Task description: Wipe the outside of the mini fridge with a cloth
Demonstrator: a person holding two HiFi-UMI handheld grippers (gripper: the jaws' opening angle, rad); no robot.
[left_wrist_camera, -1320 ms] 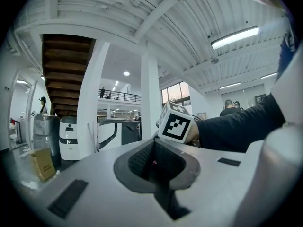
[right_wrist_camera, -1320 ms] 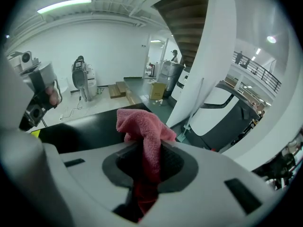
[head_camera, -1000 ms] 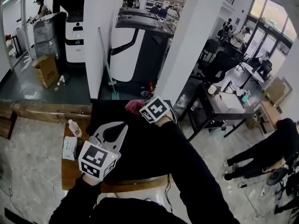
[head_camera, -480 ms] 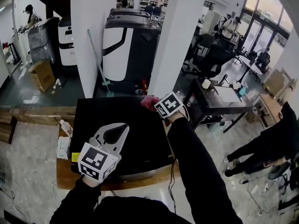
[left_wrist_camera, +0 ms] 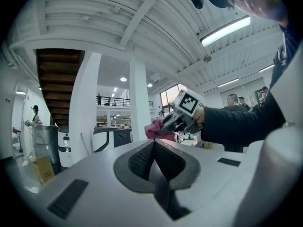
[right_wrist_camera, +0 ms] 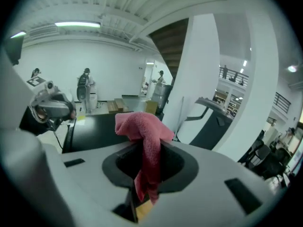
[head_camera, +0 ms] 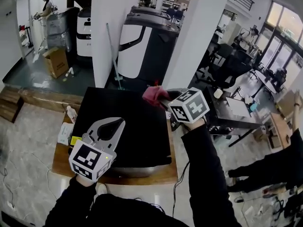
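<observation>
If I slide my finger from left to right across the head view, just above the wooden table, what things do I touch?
water bottle → left gripper, jaws together → pink cloth → right gripper, jaws shut on the cloth → desk

Wooden table (head_camera: 60, 161) — mini fridge (head_camera: 124, 126), bottle (head_camera: 71, 113), white pkt (head_camera: 65, 133) on it.

Nubbly pink cloth (right_wrist_camera: 144, 131), glossy black fridge (head_camera: 137, 124), wooden table (head_camera: 161, 175)
</observation>
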